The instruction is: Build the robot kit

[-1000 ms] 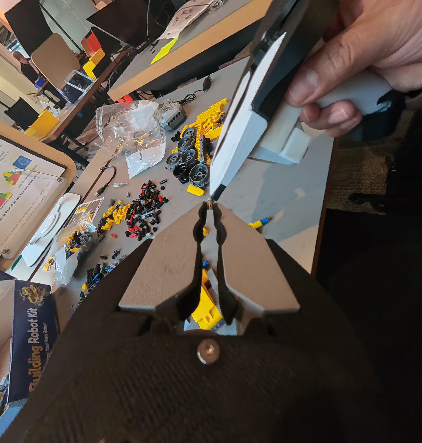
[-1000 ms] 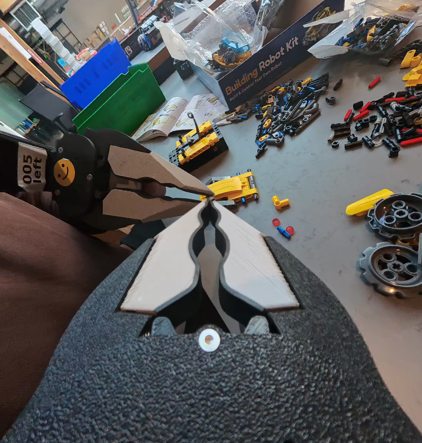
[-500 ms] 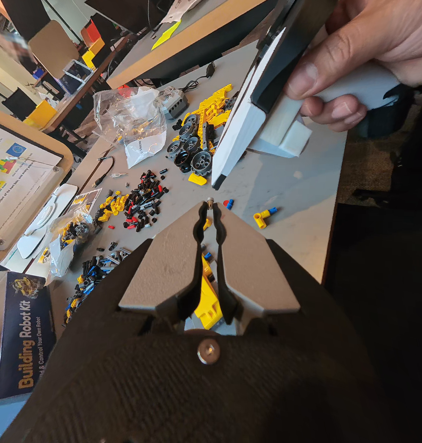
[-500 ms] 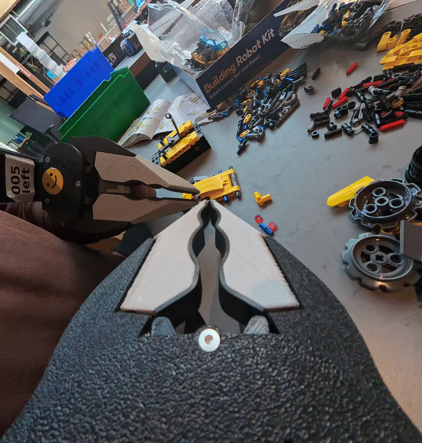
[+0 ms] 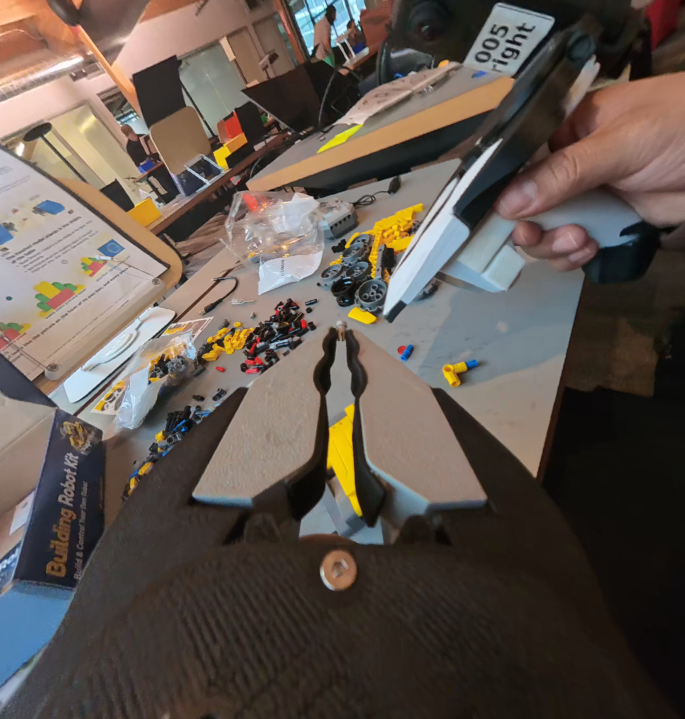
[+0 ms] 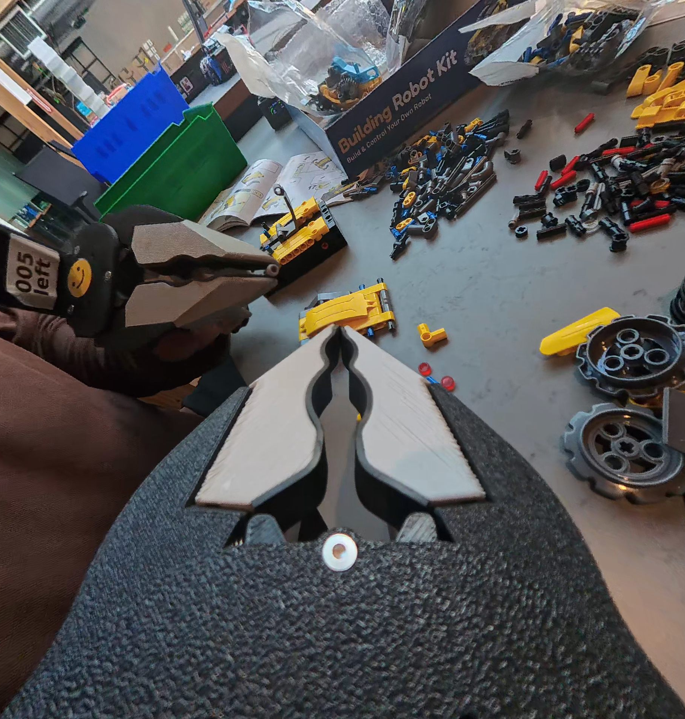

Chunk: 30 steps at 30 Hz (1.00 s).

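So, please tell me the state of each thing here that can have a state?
Left claw: shut on a small grey pin.
Right claw: shut, empty.
Kit box: open, bags inside.
Instruction booklet: lying open.
Clear plastic bag: opened, crumpled.
Yellow assembly: partly built, flat on table.

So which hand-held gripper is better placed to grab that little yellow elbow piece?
Right, probably. The right hand-held gripper is shut on nothing, its tips close to the yellow elbow piece; the left hand-held gripper is farther off and pinches a small grey pin.
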Motion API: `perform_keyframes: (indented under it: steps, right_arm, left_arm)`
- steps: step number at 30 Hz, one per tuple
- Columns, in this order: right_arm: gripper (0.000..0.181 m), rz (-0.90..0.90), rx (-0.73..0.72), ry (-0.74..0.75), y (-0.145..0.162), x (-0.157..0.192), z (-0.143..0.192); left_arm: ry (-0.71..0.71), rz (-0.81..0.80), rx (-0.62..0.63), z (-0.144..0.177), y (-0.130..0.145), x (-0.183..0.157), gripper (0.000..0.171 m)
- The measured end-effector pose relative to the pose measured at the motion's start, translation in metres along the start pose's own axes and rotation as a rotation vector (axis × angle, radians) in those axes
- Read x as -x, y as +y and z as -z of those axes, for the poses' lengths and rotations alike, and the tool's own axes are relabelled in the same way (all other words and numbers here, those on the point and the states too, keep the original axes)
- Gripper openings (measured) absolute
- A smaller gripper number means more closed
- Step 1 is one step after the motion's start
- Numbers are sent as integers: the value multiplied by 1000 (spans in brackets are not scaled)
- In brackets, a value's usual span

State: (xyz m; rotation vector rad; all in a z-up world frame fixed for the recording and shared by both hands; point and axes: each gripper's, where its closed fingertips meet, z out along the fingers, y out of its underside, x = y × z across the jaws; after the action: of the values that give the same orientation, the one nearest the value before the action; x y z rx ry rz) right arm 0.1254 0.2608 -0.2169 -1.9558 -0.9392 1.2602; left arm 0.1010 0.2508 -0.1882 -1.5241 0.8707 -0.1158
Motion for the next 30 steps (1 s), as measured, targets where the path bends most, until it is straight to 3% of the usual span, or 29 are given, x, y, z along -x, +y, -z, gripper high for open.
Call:
perform_keyframes:
  steps: [3, 10, 20, 30]
  right_arm:
    - [0, 25, -4, -8, -4, 8, 0]
    - [2, 50, 6, -64, -11, 27, -8]
    - [7, -17, 62, -255, -11, 52, -7]
    - [6, -57, 76, -314, -10, 62, -5]
  left_arm:
    - [-6, 43, -13, 3, 3, 6, 2]
    - [19, -20, 23, 1, 10, -2, 1]
    - [63, -197, -145, 18, -10, -15, 1]
    - [81, -296, -189, 19, -16, -23, 1]
